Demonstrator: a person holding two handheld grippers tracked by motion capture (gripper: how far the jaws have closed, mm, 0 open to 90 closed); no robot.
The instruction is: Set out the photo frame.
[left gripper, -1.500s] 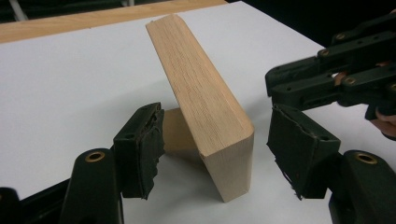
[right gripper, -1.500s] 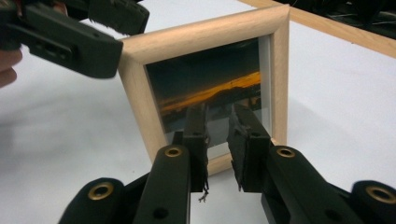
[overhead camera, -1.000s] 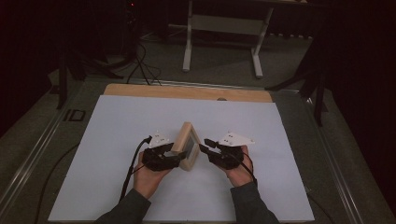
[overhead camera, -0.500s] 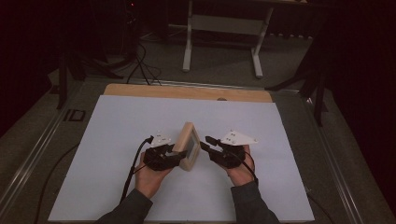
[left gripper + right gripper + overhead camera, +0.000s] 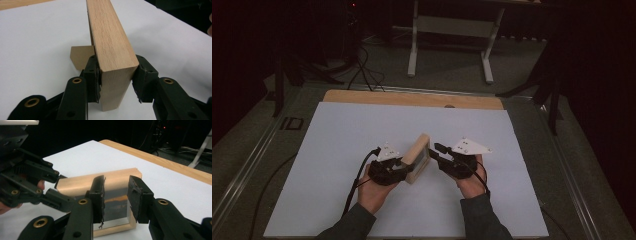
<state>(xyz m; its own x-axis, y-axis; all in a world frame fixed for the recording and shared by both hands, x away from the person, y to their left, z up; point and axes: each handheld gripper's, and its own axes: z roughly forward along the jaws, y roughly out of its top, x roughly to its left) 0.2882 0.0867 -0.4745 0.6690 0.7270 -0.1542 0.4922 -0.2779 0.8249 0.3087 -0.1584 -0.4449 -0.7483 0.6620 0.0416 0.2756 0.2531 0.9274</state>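
- Now left hand-held gripper: jaws have just been closing on the wooden photo frame. They straddle its near end; one pad sits against the wood, the other is at or just off the opposite face. Not a firm clamp yet, so I count it as unclosed.
- Right hand-held gripper: jaws part-open across the frame's glass front. Pads stand in front of it and I can't see them pressing. Probably steadying it or about to pinch.
- Frame stands upright on its edge in the high view, between the two hands, leaning on its back stand. Grip from both sides likely keeps it from tipping.
- Picture behind the glass is dark with an orange band.
- Frame sits near the middle of the white sheet, closer to the near edge of the counter. Wood strip of the counter shows along the far edge.
- Cable trails back from the left gripper toward the near edge.
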